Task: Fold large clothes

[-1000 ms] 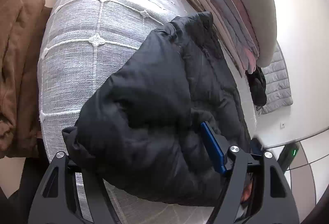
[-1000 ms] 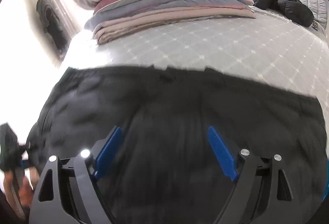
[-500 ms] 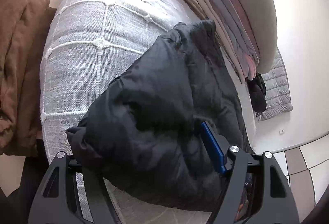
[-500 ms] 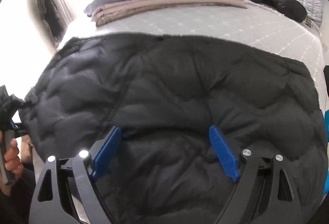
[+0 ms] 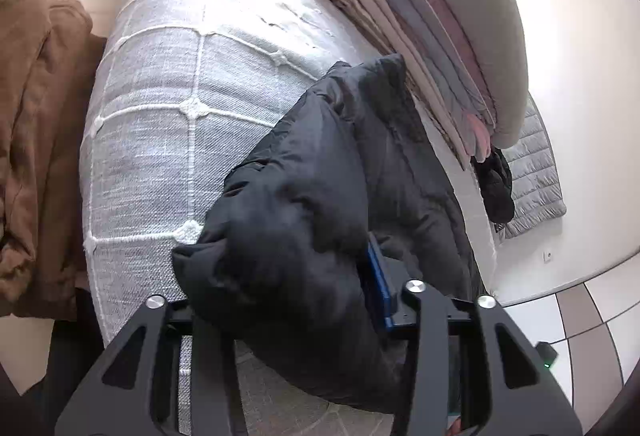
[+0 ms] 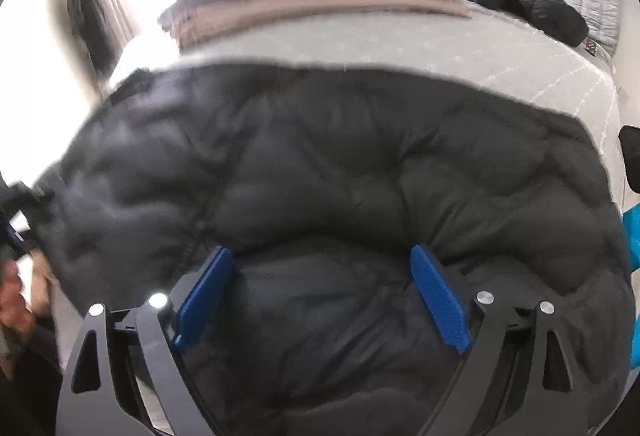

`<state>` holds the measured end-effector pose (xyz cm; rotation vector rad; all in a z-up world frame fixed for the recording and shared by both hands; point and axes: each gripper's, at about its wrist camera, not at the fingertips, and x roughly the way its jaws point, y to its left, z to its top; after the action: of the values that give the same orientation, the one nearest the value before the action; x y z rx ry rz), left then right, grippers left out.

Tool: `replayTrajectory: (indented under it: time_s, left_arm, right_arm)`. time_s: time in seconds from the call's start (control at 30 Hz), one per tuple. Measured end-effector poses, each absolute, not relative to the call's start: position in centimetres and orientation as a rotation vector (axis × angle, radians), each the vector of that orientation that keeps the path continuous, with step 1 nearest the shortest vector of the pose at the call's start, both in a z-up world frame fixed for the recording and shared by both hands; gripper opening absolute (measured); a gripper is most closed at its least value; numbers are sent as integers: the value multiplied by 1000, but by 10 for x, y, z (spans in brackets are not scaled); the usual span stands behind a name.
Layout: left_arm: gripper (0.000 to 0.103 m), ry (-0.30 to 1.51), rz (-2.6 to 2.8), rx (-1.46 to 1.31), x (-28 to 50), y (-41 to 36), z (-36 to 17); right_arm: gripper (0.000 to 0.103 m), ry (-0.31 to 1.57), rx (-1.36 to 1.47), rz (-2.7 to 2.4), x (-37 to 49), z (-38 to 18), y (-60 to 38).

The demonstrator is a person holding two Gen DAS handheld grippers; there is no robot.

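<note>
Left gripper point(image 5: 280, 300) clenched on a thick bunch of the black quilted puffer jacket point(image 6: 340, 171); right gripper point(image 6: 320, 296) spread wide, jacket bulging between its jaws. Jacket lies on the grey grid-stitched bed point(image 5: 168, 123). Risk: slick padding slips free mid-fold. Beyond: stacked folded bedding point(image 5: 440, 35) crowds the far edge.
</note>
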<state>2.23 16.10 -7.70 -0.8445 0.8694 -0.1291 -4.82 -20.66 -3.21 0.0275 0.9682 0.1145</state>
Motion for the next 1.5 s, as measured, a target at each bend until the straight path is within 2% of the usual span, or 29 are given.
replayTrajectory:
  time_s: [0.13, 0.33, 0.43, 0.57, 0.67, 0.73, 0.83, 0.87, 0.9, 1.07, 1.17, 1.3, 1.37, 1.5]
  left_arm:
    - [33, 859, -134, -836, 21, 161, -75]
    - [34, 875, -124, -870, 23, 161, -78]
    - [38, 886, -112, -885, 22, 162, -81]
    - [44, 895, -106, -900, 25, 160, -83]
    - [49, 905, -92, -908, 28, 159, -85]
    - [49, 906, -92, -920, 29, 159, -87]
    - [47, 886, -116, -915, 29, 158, -85]
    - [39, 876, -125, -901, 28, 158, -82]
    - [36, 869, -130, -889, 29, 157, -80]
    - [28, 861, -146, -866, 32, 157, -75]
    - [26, 857, -158, -869, 32, 158, -74]
    - [27, 870, -165, -891, 34, 160, -75]
    - [27, 878, -162, -903, 33, 160, -78]
    - [27, 880, -156, -913, 33, 160, -79]
  right_arm:
    - [89, 962, -14, 103, -49, -33, -200]
    - [89, 921, 13, 113, -52, -25, -204]
    - [89, 853, -15, 107, -57, -14, -201]
    - [91, 951, -65, 92, -48, -36, -194]
    - [91, 953, -91, 85, -47, -38, -191]
    - [91, 942, -72, 90, -49, -34, -193]
    - [91, 874, -58, 77, -56, -21, -198]
    - [91, 852, -52, 65, -58, -17, -201]
    - [91, 837, -40, 57, -60, -13, -204]
    - [91, 834, 187, 53, -57, -6, -249]
    - [91, 789, 456, 92, -70, 5, -300]
    - [91, 716, 588, -35, -125, 16, -376]
    - [91, 744, 650, -121, -157, 3, -421]
    - [91, 833, 983, -56, -196, -56, -487]
